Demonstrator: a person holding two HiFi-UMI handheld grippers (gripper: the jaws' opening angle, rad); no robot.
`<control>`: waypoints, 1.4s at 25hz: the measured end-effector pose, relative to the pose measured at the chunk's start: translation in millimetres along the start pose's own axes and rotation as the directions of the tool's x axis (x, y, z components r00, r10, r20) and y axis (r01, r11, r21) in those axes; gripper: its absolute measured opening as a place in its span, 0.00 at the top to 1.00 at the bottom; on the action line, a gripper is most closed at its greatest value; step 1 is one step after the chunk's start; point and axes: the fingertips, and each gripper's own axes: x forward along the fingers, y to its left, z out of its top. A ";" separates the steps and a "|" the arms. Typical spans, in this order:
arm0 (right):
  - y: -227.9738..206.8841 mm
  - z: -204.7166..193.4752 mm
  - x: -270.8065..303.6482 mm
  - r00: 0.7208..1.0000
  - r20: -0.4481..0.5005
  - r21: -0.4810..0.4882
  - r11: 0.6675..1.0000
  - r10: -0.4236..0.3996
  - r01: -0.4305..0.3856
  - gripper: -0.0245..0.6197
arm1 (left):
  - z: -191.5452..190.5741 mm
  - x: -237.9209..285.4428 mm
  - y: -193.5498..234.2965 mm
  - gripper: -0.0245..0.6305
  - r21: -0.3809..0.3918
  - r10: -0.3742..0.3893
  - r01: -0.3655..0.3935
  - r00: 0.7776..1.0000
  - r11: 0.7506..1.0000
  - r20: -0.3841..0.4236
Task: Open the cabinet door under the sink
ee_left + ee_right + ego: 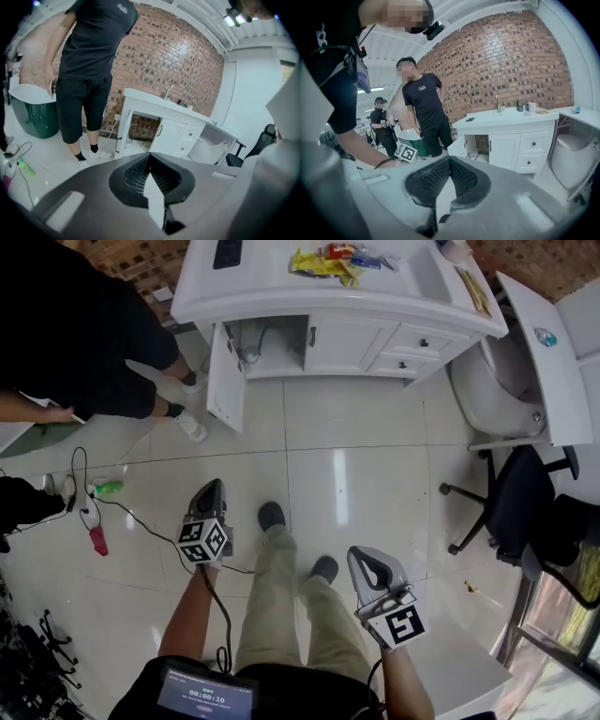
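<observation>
The cabinet door (225,376) under the sink (419,276) already stands swung out toward you, straight ahead and well apart from both tools, nearer your left tool (213,489) than your right tool (364,561), each pinched shut on nothing.

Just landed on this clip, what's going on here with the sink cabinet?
A person stands back from the white sink cabinet, holding the left gripper and right gripper low, both with jaws shut and empty. The left door already hangs open; the right door is closed. A bystander in black stands near the open door.
</observation>
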 end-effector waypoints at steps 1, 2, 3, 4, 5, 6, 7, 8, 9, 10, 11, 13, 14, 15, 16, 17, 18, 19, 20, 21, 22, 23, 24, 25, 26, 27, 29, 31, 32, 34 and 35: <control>-0.7 1.4 -20.0 1.000 0.001 -0.015 1.000 0.000 0.000 0.97 | 2.9 -23.5 -25.5 0.94 -0.009 -0.028 0.028 1.000 1.000 0.013; -3.0 4.5 -37.2 1.000 0.007 -0.037 0.999 0.000 0.000 0.97 | 10.3 -44.4 -49.8 0.94 -0.009 -0.057 0.058 0.998 0.998 0.034; -7.2 10.0 -50.1 1.000 0.020 -0.066 0.998 -0.001 0.003 0.97 | 23.5 -60.9 -71.9 0.94 0.003 -0.088 0.088 0.994 0.996 0.063; -12.2 17.6 -60.0 0.999 0.040 -0.095 0.995 -0.004 0.008 0.97 | 40.5 -74.4 -91.9 0.94 0.026 -0.119 0.117 0.988 0.993 0.096; -16.3 26.3 -70.3 0.998 0.059 -0.119 0.993 -0.007 0.014 0.97 | 57.7 -88.3 -111.0 0.94 0.055 -0.148 0.142 0.981 0.988 0.128; -17.9 34.9 -83.3 0.997 0.075 -0.136 0.991 -0.010 0.020 0.97 | 72.2 -104.9 -130.1 0.94 0.082 -0.176 0.165 0.973 0.983 0.153; -17.2 42.7 -98.4 0.996 0.087 -0.147 0.989 -0.013 0.026 0.97 | 84.3 -123.4 -148.7 0.94 0.105 -0.200 0.184 0.965 0.977 0.172; -15.5 49.6 -113.5 0.995 0.097 -0.153 0.988 -0.016 0.031 0.97 | 95.5 -142.2 -166.3 0.94 0.123 -0.222 0.201 0.956 0.972 0.190; -13.5 55.2 -127.4 0.994 0.107 -0.156 0.987 -0.018 0.035 0.97 | 107.0 -160.4 -182.6 0.94 0.140 -0.242 0.216 0.948 0.966 0.208; -11.3 59.5 -139.8 0.993 0.115 -0.153 0.988 -0.019 0.037 0.97 | 119.2 -178.1 -197.5 0.94 0.158 -0.261 0.229 0.938 0.961 0.227; -8.7 63.8 -151.1 0.992 0.122 -0.143 0.989 -0.020 0.038 0.97 | 131.9 -195.7 -211.8 0.94 0.176 -0.278 0.240 0.929 0.955 0.245; 0.6 78.4 -172.0 0.990 0.140 -0.123 0.992 -0.015 0.033 0.97 | 155.7 -230.2 -239.5 0.94 0.215 -0.316 0.262 0.908 0.941 0.275; 6.6 87.5 -181.2 0.988 0.152 -0.118 0.993 -0.011 0.029 0.97 | 165.9 -245.8 -252.6 0.94 0.235 -0.336 0.275 0.897 0.932 0.286; 12.8 95.5 -188.9 0.987 0.163 -0.116 0.993 -0.006 0.025 0.97 | 174.4 -260.2 -264.7 0.94 0.255 -0.357 0.287 0.887 0.923 0.294; 19.9 103.1 -194.9 0.985 0.172 -0.118 0.993 0.001 0.019 0.97 | 181.4 -273.1 -275.3 0.94 0.274 -0.376 0.298 0.877 0.914 0.299; 28.1 110.4 -199.1 0.984 0.176 -0.124 0.992 0.010 0.012 0.97 | 186.9 -284.8 -284.2 0.94 0.291 -0.393 0.309 0.869 0.905 0.301; 36.9 117.1 -202.0 0.984 0.176 -0.130 0.991 0.021 0.002 0.97 | 191.0 -295.2 -291.6 0.94 0.306 -0.409 0.319 0.862 0.897 0.300; 45.8 123.5 -203.7 0.984 0.175 -0.138 0.990 0.033 -0.008 0.98 | 194.3 -304.2 -297.6 0.94 0.316 -0.423 0.330 0.856 0.890 0.298; 53.7 129.5 -204.4 0.983 0.176 -0.143 0.990 0.044 -0.019 0.97 | 197.6 -311.8 -302.3 0.94 0.322 -0.436 0.341 0.850 0.883 0.295; 60.5 134.8 -204.2 0.982 0.181 -0.146 0.989 0.054 -0.028 0.97 | 200.8 -318.0 -305.9 0.94 0.327 -0.448 0.352 0.845 0.877 0.292; 67.3 140.5 -203.3 0.980 0.187 -0.149 0.988 0.063 -0.035 0.97 | 203.8 -323.4 -308.3 0.94 0.331 -0.461 0.365 0.839 0.870 0.287; 74.4 146.7 -201.6 0.979 0.193 -0.154 0.987 0.069 -0.040 0.97 | 206.2 -328.3 -309.6 0.94 0.337 -0.476 0.379 0.833 0.862 0.281; 81.4 153.0 -199.0 0.978 0.197 -0.161 0.986 0.072 -0.040 0.97 | 208.4 -333.0 -310.2 0.94 0.346 -0.493 0.394 0.826 0.852 0.274; 88.0 159.1 -195.6 0.977 0.200 -0.168 0.985 0.071 -0.037 0.97 | 210.4 -337.6 -310.6 0.94 0.356 -0.512 0.410 0.817 0.840 0.267; 93.9 164.9 -191.5 0.978 0.200 -0.174 0.984 0.066 -0.031 0.97 | 211.9 -342.1 -310.4 0.94 0.366 -0.530 0.426 0.807 0.828 0.260; 98.7 169.9 -186.9 0.978 0.200 -0.177 0.984 0.058 -0.022 0.97 | 212.8 -346.0 -309.4 0.94 0.374 -0.546 0.439 0.799 0.817 0.253; 105.6 176.8 -176.6 0.977 0.210 -0.169 0.986 0.038 -0.003 0.97 | 213.6 -352.0 -305.7 0.94 0.391 -0.569 0.458 0.787 0.798 0.240; 116.7 183.1 -166.3 0.974 0.224 -0.161 0.987 0.030 0.007 0.97 | 217.7 -357.8 -299.6 0.94 0.409 -0.582 0.466 0.780 0.785 0.230; 126.1 188.1 -161.1 0.973 0.226 -0.170 0.985 0.034 0.005 0.97 | 221.9 -360.7 -295.4 0.94 0.411 -0.586 0.469 0.778 0.782 0.228; 147.4 198.8 -149.1 0.974 0.221 -0.206 0.979 0.049 -0.003 0.98 | 230.1 -362.7 -283.9 0.94 0.404 -0.590 0.476 0.775 0.781 0.226; 156.2 201.4 -142.2 0.975 0.218 -0.219 0.976 0.054 -0.005 0.97 | 232.7 -361.6 -277.2 0.94 0.401 -0.592 0.480 0.774 0.780 0.225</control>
